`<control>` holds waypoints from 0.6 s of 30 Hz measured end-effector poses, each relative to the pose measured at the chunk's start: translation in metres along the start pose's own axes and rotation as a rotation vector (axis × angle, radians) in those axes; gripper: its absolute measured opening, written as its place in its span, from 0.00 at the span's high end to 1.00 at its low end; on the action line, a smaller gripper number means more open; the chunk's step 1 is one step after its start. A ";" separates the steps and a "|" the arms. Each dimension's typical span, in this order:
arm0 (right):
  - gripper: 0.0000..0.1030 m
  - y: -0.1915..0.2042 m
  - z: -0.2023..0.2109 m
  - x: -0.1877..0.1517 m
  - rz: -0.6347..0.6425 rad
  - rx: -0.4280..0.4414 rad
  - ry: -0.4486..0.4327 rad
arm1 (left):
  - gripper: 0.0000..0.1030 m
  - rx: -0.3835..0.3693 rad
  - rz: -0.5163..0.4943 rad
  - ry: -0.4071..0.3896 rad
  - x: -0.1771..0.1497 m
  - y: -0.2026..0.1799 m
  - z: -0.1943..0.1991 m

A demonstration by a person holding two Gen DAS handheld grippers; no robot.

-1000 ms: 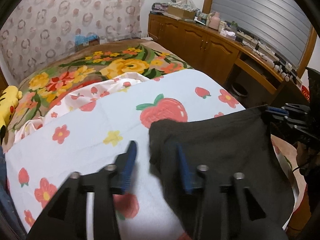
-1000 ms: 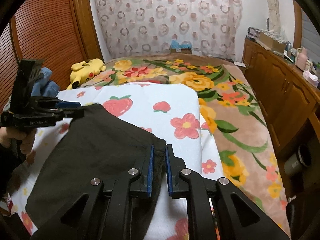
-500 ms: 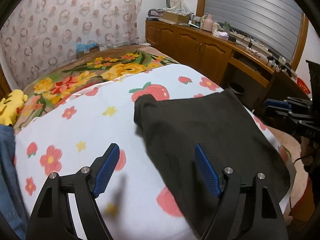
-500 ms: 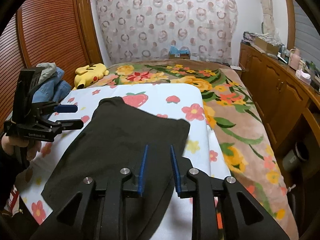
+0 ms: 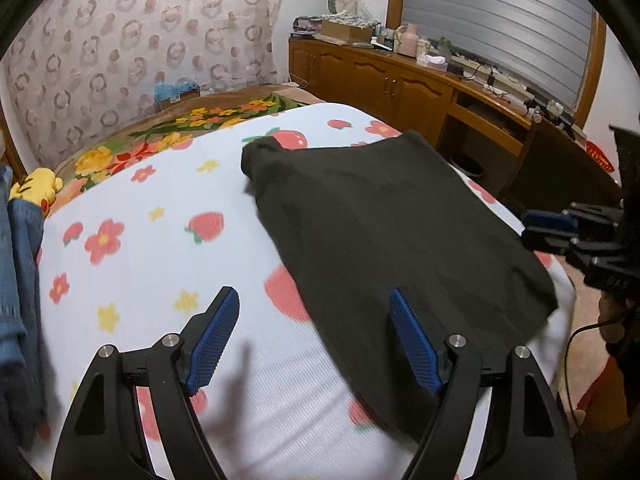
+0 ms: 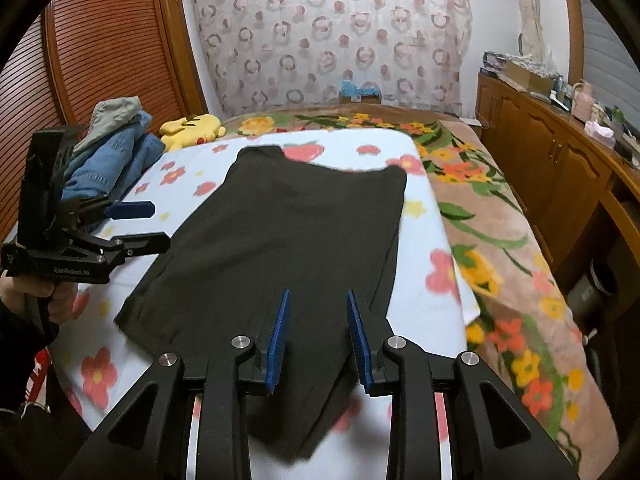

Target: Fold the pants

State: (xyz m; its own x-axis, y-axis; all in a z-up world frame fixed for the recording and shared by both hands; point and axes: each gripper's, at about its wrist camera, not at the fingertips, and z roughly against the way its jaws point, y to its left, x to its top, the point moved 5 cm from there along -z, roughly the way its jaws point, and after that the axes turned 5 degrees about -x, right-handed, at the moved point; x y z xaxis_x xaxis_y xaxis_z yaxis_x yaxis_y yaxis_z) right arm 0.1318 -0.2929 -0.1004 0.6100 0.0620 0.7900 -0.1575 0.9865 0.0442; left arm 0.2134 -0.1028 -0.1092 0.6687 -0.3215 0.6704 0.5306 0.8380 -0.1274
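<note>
The dark pants point(image 5: 392, 232) lie folded flat on the white strawberry-print sheet point(image 5: 160, 240); they also show in the right wrist view point(image 6: 280, 240). My left gripper point(image 5: 314, 336) is open and empty, above the sheet at the pants' near edge. It shows from the side in the right wrist view point(image 6: 142, 224). My right gripper point(image 6: 316, 332) is open and empty, just above the near end of the pants. It shows at the right edge of the left wrist view point(image 5: 540, 228).
A pile of jeans point(image 6: 116, 152) and a yellow plush toy point(image 6: 192, 128) lie at the sheet's left. A floral blanket point(image 6: 500, 240) covers the bed's right side. Wooden cabinets point(image 6: 560, 152) run along the right wall.
Both grippers let go of the pants and opened. Both pulled back and up, so the pants now lie flat on the sheet.
</note>
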 end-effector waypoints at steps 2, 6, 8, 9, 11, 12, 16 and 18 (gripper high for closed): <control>0.71 0.000 0.005 -0.004 -0.007 0.005 0.003 | 0.24 -0.006 0.003 -0.005 -0.006 -0.004 0.004; 0.71 0.002 0.012 -0.012 -0.010 -0.015 0.009 | 0.24 -0.012 0.016 -0.016 -0.021 -0.011 0.015; 0.71 0.003 0.014 -0.017 -0.016 -0.032 0.014 | 0.24 -0.022 0.026 -0.018 -0.027 -0.013 0.018; 0.71 0.002 0.014 -0.018 -0.022 -0.036 0.018 | 0.24 -0.024 0.030 -0.019 -0.030 -0.014 0.020; 0.71 0.004 0.015 -0.023 -0.038 -0.029 0.028 | 0.24 -0.032 0.036 -0.019 -0.037 -0.017 0.022; 0.71 0.003 0.015 -0.027 -0.043 -0.033 0.033 | 0.24 -0.040 0.038 -0.017 -0.039 -0.018 0.023; 0.71 0.001 0.014 -0.031 -0.054 -0.048 0.049 | 0.24 -0.041 0.036 -0.002 -0.047 -0.021 0.020; 0.71 0.001 0.014 -0.031 -0.063 -0.045 0.052 | 0.24 -0.044 0.040 0.001 -0.049 -0.022 0.019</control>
State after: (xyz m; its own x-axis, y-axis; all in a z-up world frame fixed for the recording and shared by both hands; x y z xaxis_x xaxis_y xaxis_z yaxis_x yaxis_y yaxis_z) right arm 0.1015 -0.2958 -0.1163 0.6573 0.0058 0.7536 -0.0832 0.9944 0.0650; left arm 0.1592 -0.0972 -0.1251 0.6905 -0.2883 0.6634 0.5257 0.8299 -0.1865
